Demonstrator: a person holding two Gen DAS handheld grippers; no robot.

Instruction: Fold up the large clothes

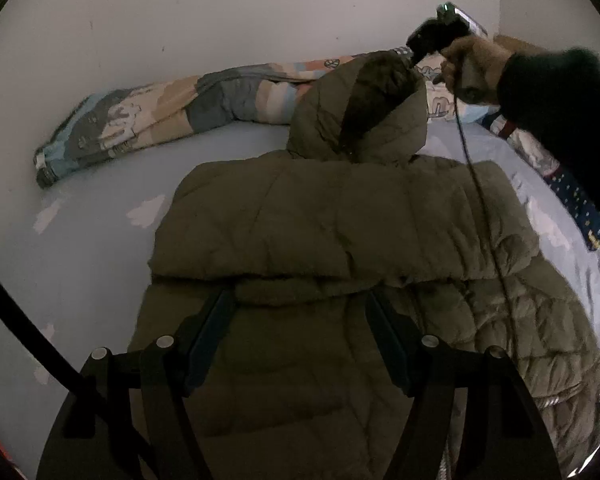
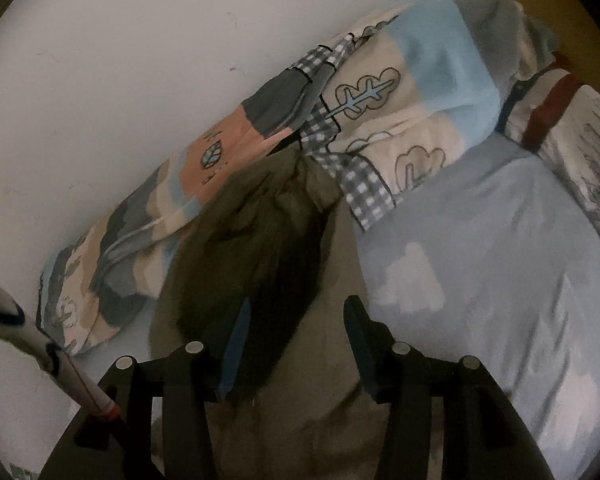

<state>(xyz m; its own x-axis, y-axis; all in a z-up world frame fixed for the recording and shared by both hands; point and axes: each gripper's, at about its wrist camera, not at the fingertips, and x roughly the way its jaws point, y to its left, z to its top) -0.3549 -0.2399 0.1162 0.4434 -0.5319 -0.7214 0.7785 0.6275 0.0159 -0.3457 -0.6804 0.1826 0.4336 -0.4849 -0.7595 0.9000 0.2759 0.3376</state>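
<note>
Nearest in the left wrist view, the left gripper (image 1: 300, 312) is held over the lower body of an olive puffer jacket (image 1: 340, 232); its jaws are set apart, and a folded ridge of the padding lies between them, though whether the pads press it cannot be told. The jacket is spread on a pale blue bedsheet (image 1: 92, 248) printed with white clouds, its sides folded inward and the quilted lining exposed on the right. Farther off, the hood (image 1: 364, 112) is seen raised, with the right gripper (image 1: 414, 54) at its top edge, carried by a hand (image 1: 472, 68) in a dark sleeve (image 1: 560, 108). In the right wrist view its jaws stand apart above the hood's dark lining (image 2: 260, 240), gripping nothing. Beyond, a patterned quilt (image 2: 380, 112) is bunched against the white wall (image 1: 220, 12).
</note>
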